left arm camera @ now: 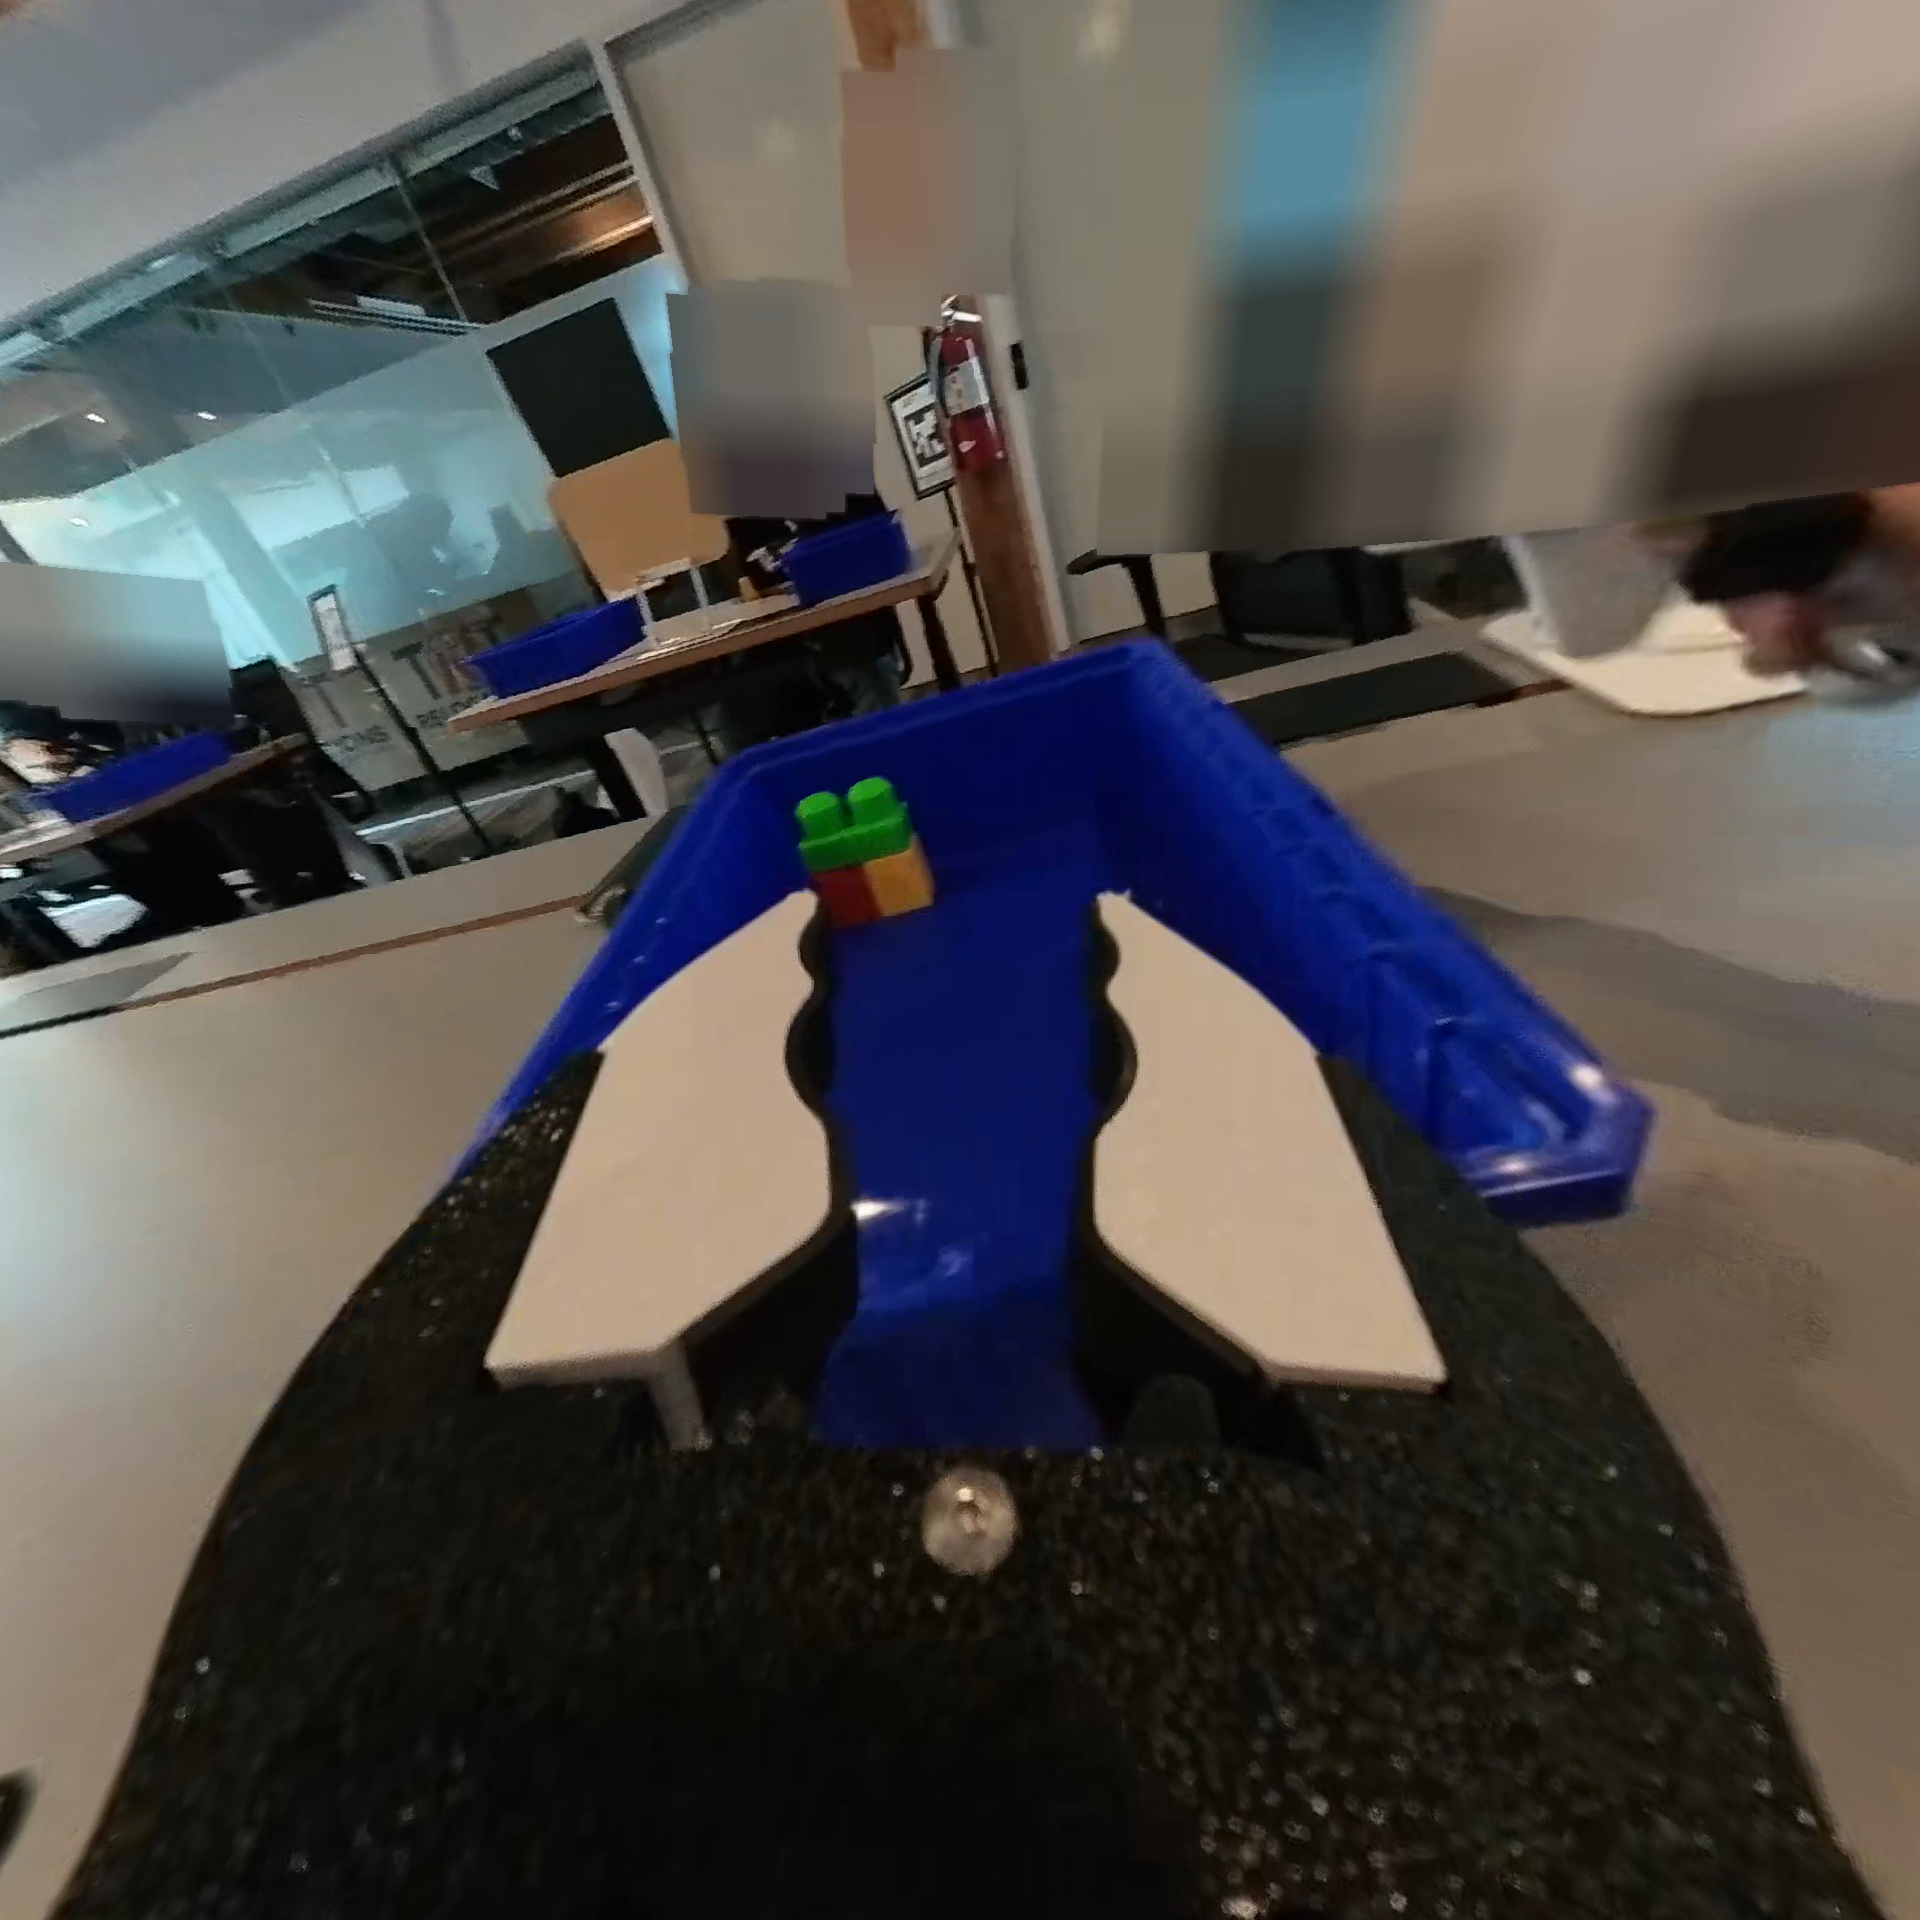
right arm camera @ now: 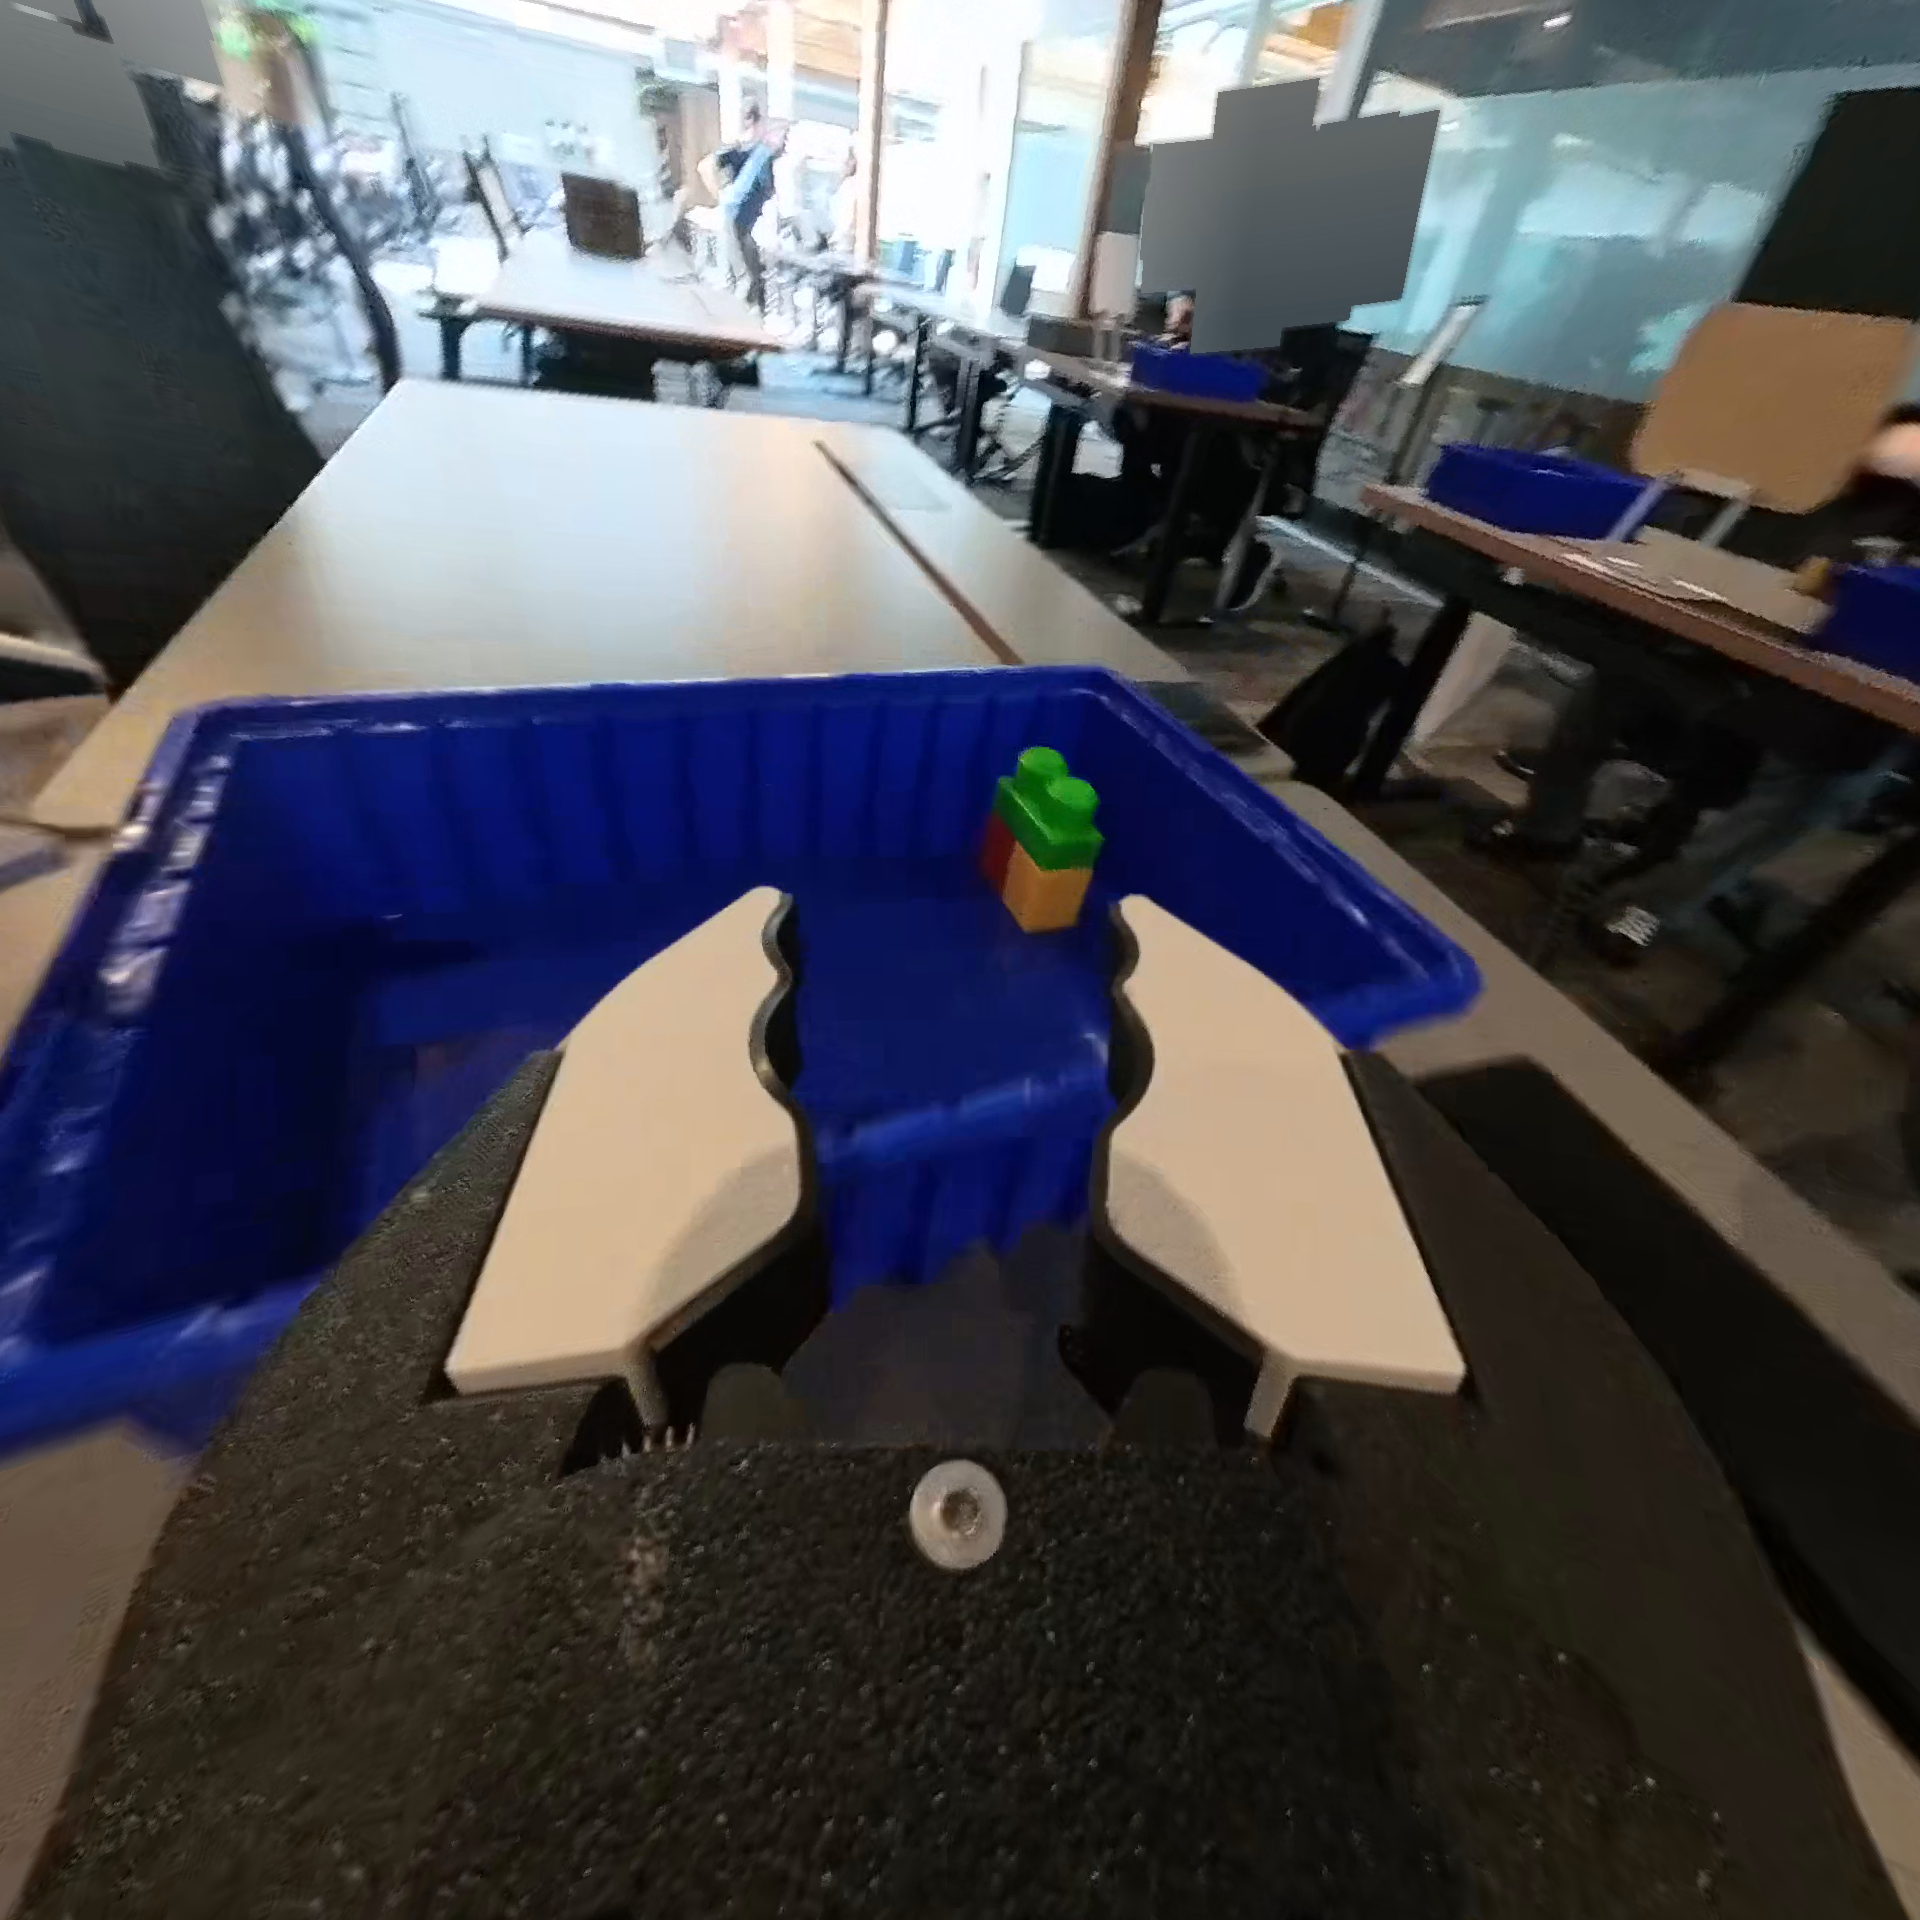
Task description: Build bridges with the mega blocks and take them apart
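Both the left hand-held gripper [left arm camera: 951, 914] and right hand-held gripper [right arm camera: 951, 914] hang wide and empty over the blue bin [right arm camera: 665, 696], apparently lining up on the small bridge [right arm camera: 1044, 842] standing upright near its far wall, above frame centre.

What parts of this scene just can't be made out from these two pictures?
- Bin floor nearest the cameras: hidden by each gripper's own body in both views.
- Bin's left side: cut off by the frame edge in the right wrist view.
- Red block under the green block: half hidden behind the yellow block in the right wrist view.
- Background people: masked or blurred.
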The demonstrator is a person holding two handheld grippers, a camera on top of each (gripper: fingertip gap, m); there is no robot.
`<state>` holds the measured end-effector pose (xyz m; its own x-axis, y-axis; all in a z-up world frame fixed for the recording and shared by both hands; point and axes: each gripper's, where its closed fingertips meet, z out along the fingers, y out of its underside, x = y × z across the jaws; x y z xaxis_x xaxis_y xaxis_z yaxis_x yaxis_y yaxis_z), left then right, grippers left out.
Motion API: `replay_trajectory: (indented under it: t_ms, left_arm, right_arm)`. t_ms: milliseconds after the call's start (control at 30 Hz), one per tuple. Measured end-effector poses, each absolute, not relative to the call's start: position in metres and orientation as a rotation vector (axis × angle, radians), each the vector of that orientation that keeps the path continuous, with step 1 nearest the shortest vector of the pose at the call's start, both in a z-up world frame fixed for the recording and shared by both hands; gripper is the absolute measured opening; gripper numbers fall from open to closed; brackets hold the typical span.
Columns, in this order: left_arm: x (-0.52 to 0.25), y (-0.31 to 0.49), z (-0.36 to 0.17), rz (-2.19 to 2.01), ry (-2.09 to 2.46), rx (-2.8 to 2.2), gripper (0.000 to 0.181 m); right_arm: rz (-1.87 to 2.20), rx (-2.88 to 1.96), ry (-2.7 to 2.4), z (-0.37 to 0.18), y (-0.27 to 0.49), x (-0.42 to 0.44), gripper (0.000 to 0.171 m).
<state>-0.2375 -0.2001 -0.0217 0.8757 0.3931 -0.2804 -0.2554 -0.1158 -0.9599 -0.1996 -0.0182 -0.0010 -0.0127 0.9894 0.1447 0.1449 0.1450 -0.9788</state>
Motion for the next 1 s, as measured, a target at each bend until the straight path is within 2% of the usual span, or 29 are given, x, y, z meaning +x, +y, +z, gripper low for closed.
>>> replay_trajectory:
  t_ms: [133, 233, 367, 467, 633, 833, 867, 967, 1000]
  left_arm:
    - [-0.263, -0.225, -0.028, 0.643, -0.146, -1.606, 0.045]
    - [-0.276, -0.246, -0.033, 0.637, -0.208, -1.597, 0.045]
    - [-0.290, -0.269, -0.041, 0.628, -0.287, -1.600, 0.045]
    - [-0.298, -0.278, -0.047, 0.610, -0.332, -1.608, 0.045]
    - [-0.304, -0.282, -0.054, 0.604, -0.345, -1.637, 0.046]
    - [-0.303, -0.287, -0.057, 0.613, -0.339, -1.646, 0.045]
    - [-0.303, -0.287, -0.058, 0.607, -0.344, -1.646, 0.045]
    - [-0.301, -0.286, -0.060, 0.588, -0.344, -1.646, 0.045]
    - [-0.300, -0.286, -0.061, 0.593, -0.342, -1.646, 0.045]
  right_arm:
    - [1.032, -1.166, -1.616, -0.013, -0.013, -0.299, 0.058]
    - [0.983, -1.279, -1.779, -0.043, -0.002, -0.359, 0.059]
    - [0.909, -1.444, -1.866, -0.084, 0.014, -0.407, 0.070]
    - [0.836, -1.499, -1.887, -0.108, 0.022, -0.429, 0.079]
    - [0.598, -1.521, -1.864, -0.112, 0.041, -0.450, 0.073]
    - [0.463, -1.547, -1.972, -0.127, 0.047, -0.451, 0.084]
    - [0.422, -1.566, -1.997, -0.133, 0.050, -0.449, 0.083]
    - [0.392, -1.544, -2.038, -0.135, 0.048, -0.446, 0.044]
    - [0.400, -1.539, -2.047, -0.134, 0.044, -0.445, 0.042]
